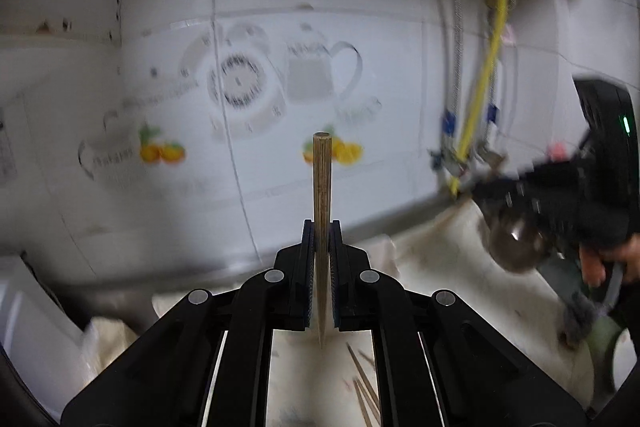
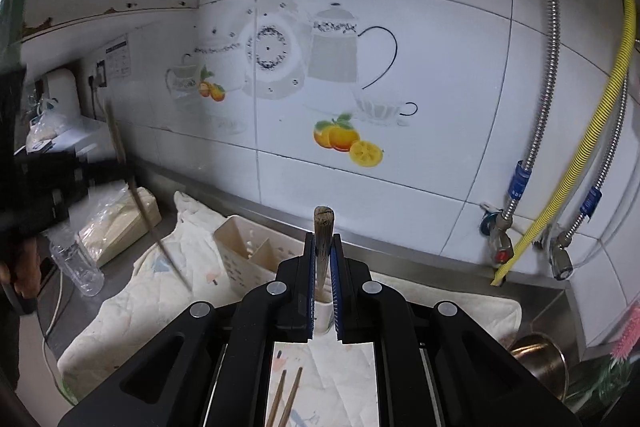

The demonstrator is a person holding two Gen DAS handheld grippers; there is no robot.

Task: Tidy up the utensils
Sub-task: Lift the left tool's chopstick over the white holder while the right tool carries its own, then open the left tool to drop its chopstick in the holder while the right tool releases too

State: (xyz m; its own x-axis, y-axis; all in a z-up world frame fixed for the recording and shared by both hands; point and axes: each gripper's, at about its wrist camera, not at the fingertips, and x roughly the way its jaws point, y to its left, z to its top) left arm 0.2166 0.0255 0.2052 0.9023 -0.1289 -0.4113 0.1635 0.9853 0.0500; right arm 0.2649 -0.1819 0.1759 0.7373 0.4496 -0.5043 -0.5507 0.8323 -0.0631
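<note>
My left gripper (image 1: 321, 231) is shut on a wooden chopstick (image 1: 321, 183) that stands upright between its pads, tip pointing down. It also shows in the right wrist view (image 2: 132, 187), blurred, at the far left. My right gripper (image 2: 324, 241) is shut on a wooden handle (image 2: 323, 227); in the left wrist view it appears at the right (image 1: 532, 203) with a dark ladle bowl (image 1: 516, 243) hanging from it. Loose chopsticks (image 2: 286, 399) lie on the cloth below; they also show in the left wrist view (image 1: 366, 383). A beige utensil holder (image 2: 256, 247) with compartments stands beyond my right gripper.
A pale quilted cloth (image 2: 160, 291) covers the steel counter. A tiled wall with teapot and orange prints (image 2: 344, 139) is close ahead. Metal hoses, a yellow hose (image 2: 568, 163) and taps are at right. A clear bottle (image 2: 78, 263), a bagged box and a metal cup (image 2: 540, 359) stand around.
</note>
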